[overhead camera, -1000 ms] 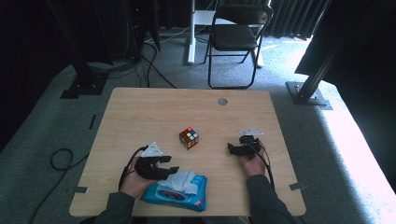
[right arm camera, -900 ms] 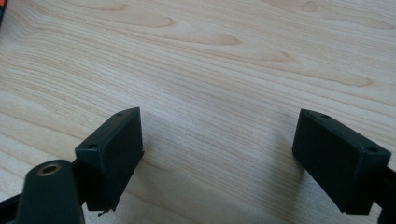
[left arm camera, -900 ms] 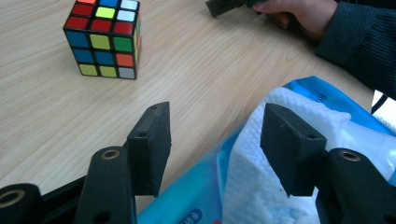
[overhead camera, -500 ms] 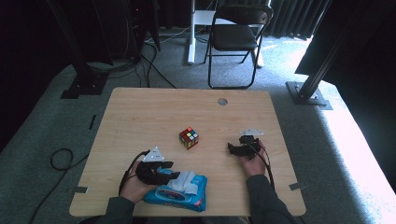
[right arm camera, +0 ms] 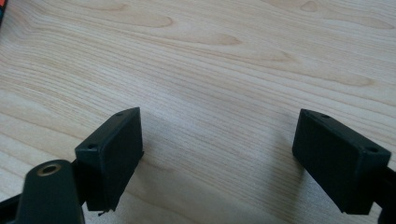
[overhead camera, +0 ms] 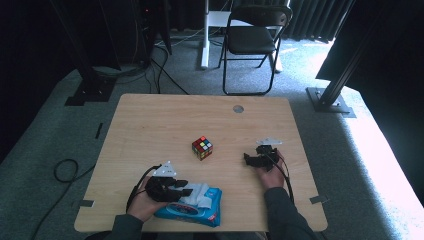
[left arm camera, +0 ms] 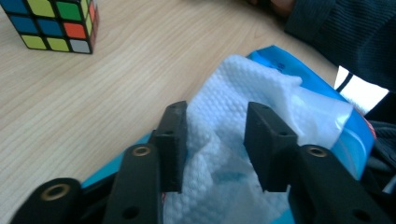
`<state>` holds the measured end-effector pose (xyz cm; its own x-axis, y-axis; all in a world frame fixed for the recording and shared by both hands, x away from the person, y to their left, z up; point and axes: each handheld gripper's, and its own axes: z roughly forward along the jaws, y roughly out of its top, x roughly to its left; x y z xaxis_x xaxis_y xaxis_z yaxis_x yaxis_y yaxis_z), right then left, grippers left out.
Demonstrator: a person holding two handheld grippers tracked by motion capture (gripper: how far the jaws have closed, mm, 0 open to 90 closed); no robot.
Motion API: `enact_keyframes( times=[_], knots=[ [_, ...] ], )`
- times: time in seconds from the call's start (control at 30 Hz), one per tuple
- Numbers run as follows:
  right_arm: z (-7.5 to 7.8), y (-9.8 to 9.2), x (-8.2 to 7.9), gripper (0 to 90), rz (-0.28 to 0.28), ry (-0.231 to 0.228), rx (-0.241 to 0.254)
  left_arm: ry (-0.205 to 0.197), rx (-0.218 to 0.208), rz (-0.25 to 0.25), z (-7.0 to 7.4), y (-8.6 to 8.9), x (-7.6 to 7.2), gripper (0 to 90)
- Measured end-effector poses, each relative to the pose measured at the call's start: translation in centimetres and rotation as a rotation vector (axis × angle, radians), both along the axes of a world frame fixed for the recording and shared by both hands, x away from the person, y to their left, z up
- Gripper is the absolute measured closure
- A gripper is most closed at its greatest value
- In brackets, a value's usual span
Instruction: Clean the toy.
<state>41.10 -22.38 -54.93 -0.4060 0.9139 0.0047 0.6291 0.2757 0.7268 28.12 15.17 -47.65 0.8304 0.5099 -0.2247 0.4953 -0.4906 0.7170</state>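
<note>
A blue wipe pack (overhead camera: 192,212) lies near the table's front edge, and a white wipe (overhead camera: 197,192) sticks up out of it. My left gripper (overhead camera: 185,189) reaches over the pack from the left. In the left gripper view its jaws (left arm camera: 215,112) stand on either side of the wipe (left arm camera: 233,79) above the blue pack (left arm camera: 275,53). They have just been closing, with the wipe between them and not clamped. A colourful puzzle cube (overhead camera: 202,148) (left arm camera: 51,23) sits mid-table. My right gripper (overhead camera: 250,159) (right arm camera: 219,135) rests wide open over bare wood.
The wooden table (overhead camera: 150,125) has a round cable hole (overhead camera: 238,108) near its far edge. A dark sleeve (left arm camera: 336,28) lies beyond the pack. A folding chair (overhead camera: 252,37) and black frame posts stand on the carpet behind the table.
My left gripper has slid a little toward the pack and its jaws have narrowed around the wipe. The right gripper and the cube have stayed put.
</note>
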Motion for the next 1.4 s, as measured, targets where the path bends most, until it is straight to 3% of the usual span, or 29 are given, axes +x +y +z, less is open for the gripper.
enact_keyframes(
  times=[0.07,0.1,0.27,1.07,1.4],
  knots=[
    [0.0,0.0,0.0,15.9,0.0,0.0,0.0,-0.019,0.011,0.001,0.1,0.0,-0.2,71.9],
    [0.0,0.0,0.0,15.8,0.0,0.0,0.0,-0.027,-0.003,-0.02,0.3,0.1,-0.3,76.6],
    [0.0,0.0,0.0,15.8,0.0,0.0,0.001,-0.076,0.018,-0.03,0.8,-0.2,-0.7,88.4],
    [0.0,0.0,0.0,15.9,0.0,0.0,0.0,-0.165,-0.002,0.03,2.6,0.3,-0.5,89.4],
    [0.0,0.0,0.0,15.8,0.0,0.0,0.0,-0.18,-0.012,0.054,2.9,0.8,0.0,89.4]
  ],
)
